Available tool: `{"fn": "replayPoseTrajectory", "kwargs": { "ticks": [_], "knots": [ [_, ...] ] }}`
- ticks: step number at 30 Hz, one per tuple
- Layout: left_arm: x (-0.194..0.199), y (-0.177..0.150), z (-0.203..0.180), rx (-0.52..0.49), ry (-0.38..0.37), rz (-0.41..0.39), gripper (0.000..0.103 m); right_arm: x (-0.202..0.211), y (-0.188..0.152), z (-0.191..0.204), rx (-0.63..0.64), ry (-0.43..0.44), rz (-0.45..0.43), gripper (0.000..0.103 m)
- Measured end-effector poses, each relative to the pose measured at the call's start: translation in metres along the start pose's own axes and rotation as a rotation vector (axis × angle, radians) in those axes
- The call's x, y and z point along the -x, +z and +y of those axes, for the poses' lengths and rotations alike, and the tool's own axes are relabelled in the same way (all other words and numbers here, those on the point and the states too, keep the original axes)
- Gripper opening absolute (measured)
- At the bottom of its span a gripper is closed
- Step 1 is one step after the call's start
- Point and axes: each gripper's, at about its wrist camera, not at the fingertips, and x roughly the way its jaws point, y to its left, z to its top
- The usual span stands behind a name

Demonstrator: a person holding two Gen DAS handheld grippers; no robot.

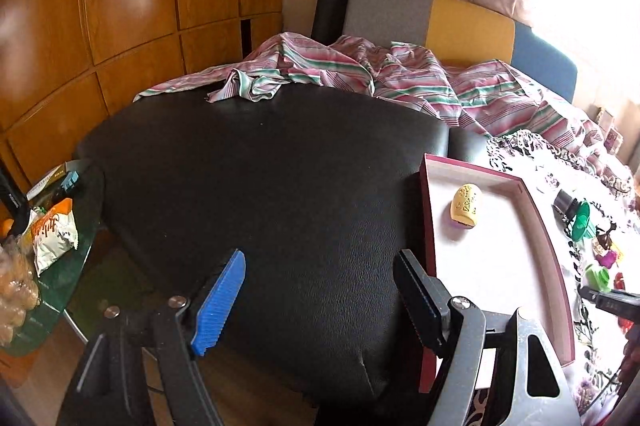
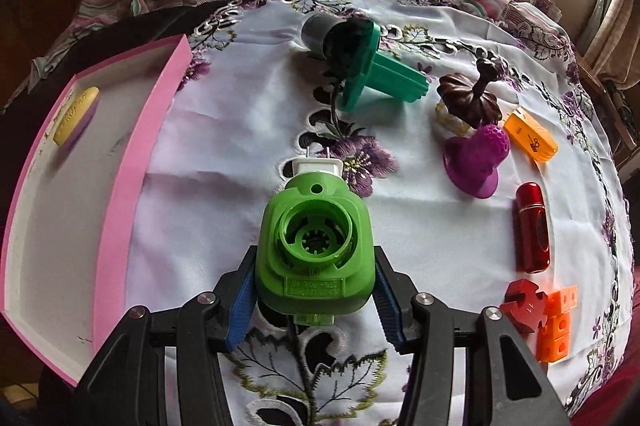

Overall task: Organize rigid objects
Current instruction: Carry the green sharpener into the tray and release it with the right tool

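Note:
My right gripper [image 2: 316, 300] is shut on a green plug-in device [image 2: 314, 246] with a white two-pin plug, held just above the embroidered white cloth [image 2: 240, 130]. A pink-walled box [image 2: 132, 162] stands to its left with a yellow oval object [image 2: 76, 116] inside; the box [image 1: 560, 258] and yellow object [image 1: 466, 206] also show in the left wrist view. My left gripper [image 1: 320, 300] is open and empty over a black leather seat [image 1: 260, 186], left of the box.
On the cloth lie a green spool with a dark cylinder [image 2: 360, 66], a brown ornament [image 2: 472, 98], a purple piece [image 2: 476, 158], an orange block [image 2: 530, 136], a red capsule [image 2: 532, 226] and red-orange blocks [image 2: 548, 318]. A striped sheet [image 1: 360, 74] lies behind. A glass side table [image 1: 56, 266] holds snacks.

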Motion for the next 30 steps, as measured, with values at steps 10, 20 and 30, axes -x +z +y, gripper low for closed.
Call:
{"fn": "replayPoseTrajectory", "kwargs": {
  "ticks": [10, 20, 30],
  "knots": [
    [0.001, 0.004, 0.001, -0.007, 0.062, -0.021, 0.077, 0.05, 0.023, 0.061, 0.056, 0.153, -0.15, 0.052],
    [-0.004, 0.003, 0.008, 0.009, 0.066, -0.003, 0.078, 0.055, 0.026, 0.152, 0.195, 0.288, -0.131, 0.052],
    [-0.014, -0.003, 0.007, 0.011, 0.046, 0.027, 0.079, 0.006, 0.031, 0.208, 0.226, 0.296, -0.012, 0.052]
  ]
}}
